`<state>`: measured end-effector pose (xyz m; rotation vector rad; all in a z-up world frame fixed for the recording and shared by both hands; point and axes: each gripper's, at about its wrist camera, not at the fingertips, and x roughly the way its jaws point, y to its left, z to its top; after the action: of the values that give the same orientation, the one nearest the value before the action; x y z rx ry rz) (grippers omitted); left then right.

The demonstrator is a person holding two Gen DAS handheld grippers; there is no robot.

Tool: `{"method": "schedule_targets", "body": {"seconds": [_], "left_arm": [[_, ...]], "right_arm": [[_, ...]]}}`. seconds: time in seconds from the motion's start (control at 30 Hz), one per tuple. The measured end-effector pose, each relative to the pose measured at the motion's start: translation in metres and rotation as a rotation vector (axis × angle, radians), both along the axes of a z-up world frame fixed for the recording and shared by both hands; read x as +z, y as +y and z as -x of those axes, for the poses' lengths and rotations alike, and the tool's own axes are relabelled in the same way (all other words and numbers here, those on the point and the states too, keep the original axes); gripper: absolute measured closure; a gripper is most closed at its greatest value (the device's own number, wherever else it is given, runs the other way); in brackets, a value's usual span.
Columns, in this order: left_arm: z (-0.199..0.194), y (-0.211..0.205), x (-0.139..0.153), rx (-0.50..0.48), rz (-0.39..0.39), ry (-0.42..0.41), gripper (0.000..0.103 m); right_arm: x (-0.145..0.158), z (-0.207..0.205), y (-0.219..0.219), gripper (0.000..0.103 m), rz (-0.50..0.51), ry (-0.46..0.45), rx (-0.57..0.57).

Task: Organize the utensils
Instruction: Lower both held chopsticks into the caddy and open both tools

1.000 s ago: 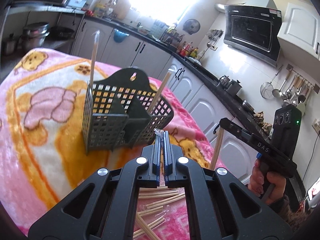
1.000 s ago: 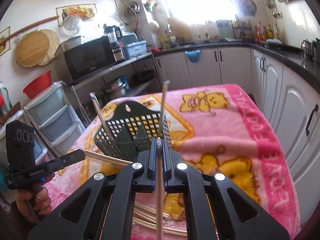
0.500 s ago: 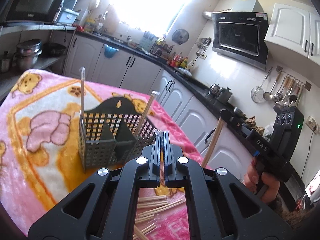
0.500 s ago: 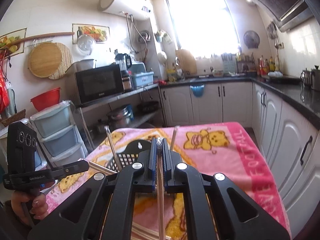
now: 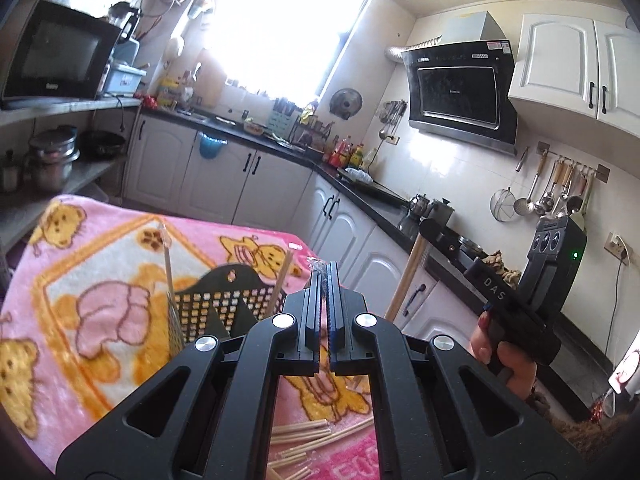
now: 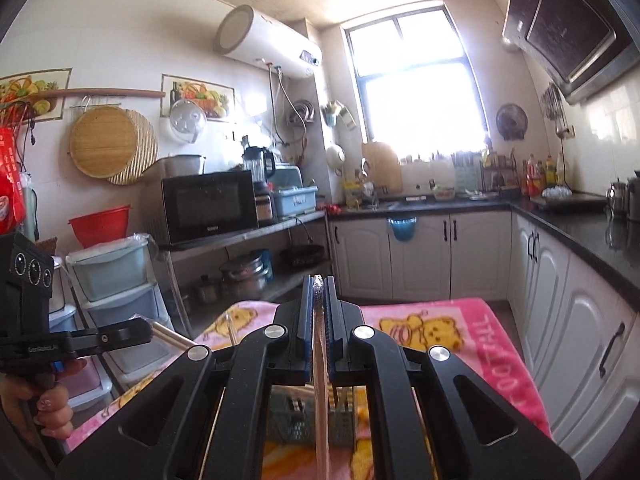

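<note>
Above the basket (image 5: 224, 300), both grippers have risen, each apparently clamping wrapped chopsticks (image 6: 320, 360)

- The blanket (image 5: 100, 280) is pink, printed with yellow-orange bears and a pink-and-white figure.
- The utensil basket (image 5: 224, 300) is dark grey-green with a square grid.
- The chopsticks (image 5: 304, 440) are pale wood.
- The cabinets (image 6: 420, 256) are white with black handles.

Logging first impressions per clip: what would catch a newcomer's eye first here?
Probably the pink bear-print blanket covering the table, with a dark slotted utensil basket on it holding two upright chopsticks. Next, both grippers, left gripper and right gripper, each shut on a wrapped chopstick above the basket.
</note>
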<state>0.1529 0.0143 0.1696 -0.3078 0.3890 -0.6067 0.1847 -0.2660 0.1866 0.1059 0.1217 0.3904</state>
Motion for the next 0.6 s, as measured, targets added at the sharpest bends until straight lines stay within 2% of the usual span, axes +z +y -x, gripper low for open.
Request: {"method": "schedule_targets", "body": {"seconds": [0.27, 0.6], "left_arm": [[-0.005, 0.011, 0.018, 0.036, -0.027, -0.024, 0.102], [-0.013, 0.022, 0.012, 0.056, -0.047, 0.005, 0.102]], "right_arm": [[0.027, -0.014, 0.005, 0.098, -0.017, -0.081, 0.005], [0.049, -0.044, 0.010, 0.098, -0.042, -0.191, -0.016]]}}
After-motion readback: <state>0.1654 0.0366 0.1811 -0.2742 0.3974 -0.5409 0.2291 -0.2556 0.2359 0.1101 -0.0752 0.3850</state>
